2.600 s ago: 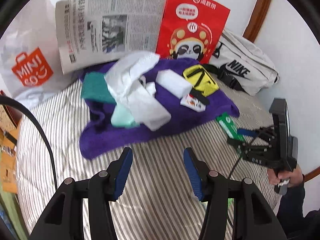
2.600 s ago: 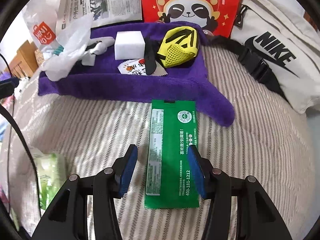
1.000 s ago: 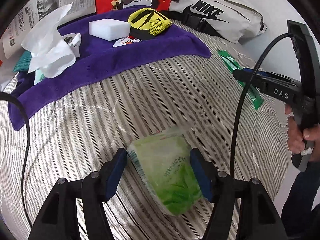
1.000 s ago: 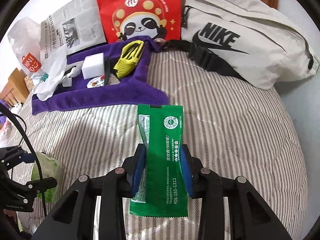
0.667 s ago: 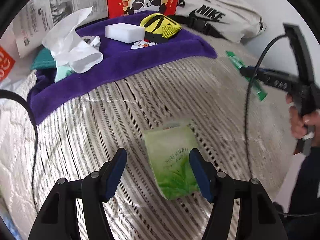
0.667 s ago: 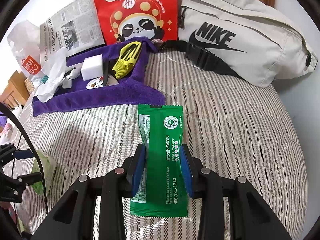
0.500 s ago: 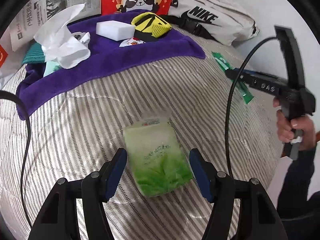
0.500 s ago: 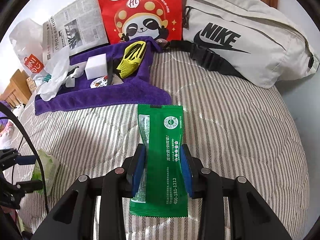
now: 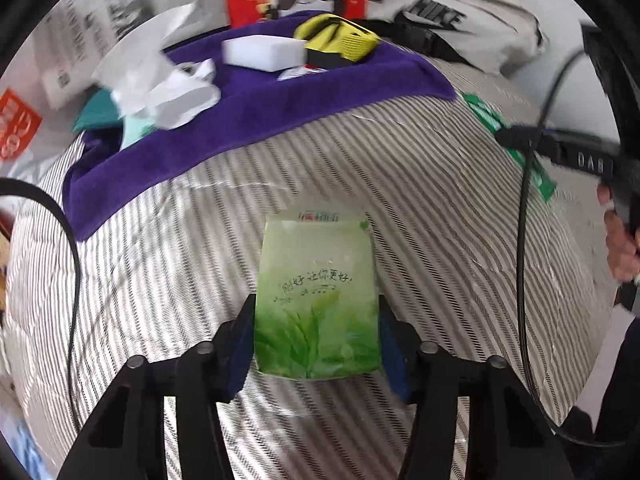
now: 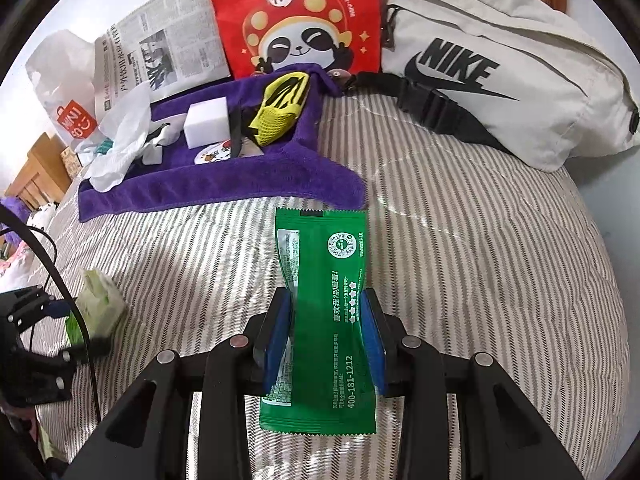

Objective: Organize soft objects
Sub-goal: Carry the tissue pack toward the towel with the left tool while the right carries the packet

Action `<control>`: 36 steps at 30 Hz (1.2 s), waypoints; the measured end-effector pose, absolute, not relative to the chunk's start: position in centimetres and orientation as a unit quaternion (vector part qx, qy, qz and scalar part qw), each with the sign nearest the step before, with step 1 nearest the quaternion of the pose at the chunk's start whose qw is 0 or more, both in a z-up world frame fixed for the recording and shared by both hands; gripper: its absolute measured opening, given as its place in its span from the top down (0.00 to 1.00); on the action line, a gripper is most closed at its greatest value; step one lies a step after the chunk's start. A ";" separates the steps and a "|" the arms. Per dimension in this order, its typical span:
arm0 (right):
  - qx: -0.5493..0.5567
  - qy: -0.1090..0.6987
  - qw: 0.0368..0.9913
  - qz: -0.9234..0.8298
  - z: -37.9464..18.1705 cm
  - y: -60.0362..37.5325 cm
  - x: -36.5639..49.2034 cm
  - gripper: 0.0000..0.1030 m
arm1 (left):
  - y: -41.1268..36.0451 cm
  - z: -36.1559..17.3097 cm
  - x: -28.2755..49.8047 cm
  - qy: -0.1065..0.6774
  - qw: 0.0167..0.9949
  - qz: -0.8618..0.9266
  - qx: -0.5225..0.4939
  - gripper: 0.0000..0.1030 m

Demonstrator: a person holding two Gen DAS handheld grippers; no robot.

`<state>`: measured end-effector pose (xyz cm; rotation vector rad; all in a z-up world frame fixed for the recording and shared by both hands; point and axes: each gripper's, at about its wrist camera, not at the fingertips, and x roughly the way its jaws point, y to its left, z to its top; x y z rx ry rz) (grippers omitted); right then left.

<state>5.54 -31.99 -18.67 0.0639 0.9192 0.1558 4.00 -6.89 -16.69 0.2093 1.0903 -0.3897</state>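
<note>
- On the striped bedspread (image 10: 460, 248), the left claw (image 9: 316, 336) straddles a pale green tissue pack (image 9: 316, 300); its jaws are closing with the pack between them, the blue pads right at the pack's two long edges, though the blur hides whether they press yet.
- In the right wrist view, the right claw (image 10: 325, 332) is clamped on a dark green sachet (image 10: 324, 312), which pinches in at the waist where the pads squeeze it; its far end points toward the purple towel (image 10: 224, 184).
- The purple towel lies spread across the head of the bed and carries a white sponge block (image 10: 207, 121), a yellow mesh pouch (image 10: 280, 108), crumpled white tissue (image 10: 120, 140) and a small printed card (image 10: 212, 155).
- Behind the towel stand a red panda bag (image 10: 296, 16) and a newspaper (image 10: 160, 48); a white Nike waist bag (image 10: 500, 68) lies to the right.
- From the left wrist view, a hand (image 9: 620, 240) holds the other claw's handle at the right edge.
</note>
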 end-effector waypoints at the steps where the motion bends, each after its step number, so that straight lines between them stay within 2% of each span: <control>1: 0.030 0.444 0.892 0.077 -18.7 -31.8 5.6 0.65 | -6.5 -16.7 4.1 0.515 0.832 -0.186 0.087 0.50; 11: 0.024 0.450 0.887 0.106 -19.0 -29.5 5.6 0.65 | -6.3 -16.8 4.0 0.493 0.847 -0.181 0.085 0.52; 26: -0.005 0.441 0.887 0.137 -17.6 -26.2 6.6 0.65 | -1.8 -13.4 5.8 0.462 0.869 -0.180 0.007 0.52; 36: -0.017 0.416 0.896 0.155 -14.9 -24.3 8.1 0.65 | -1.0 -11.6 8.1 0.445 0.877 -0.182 -0.001 0.52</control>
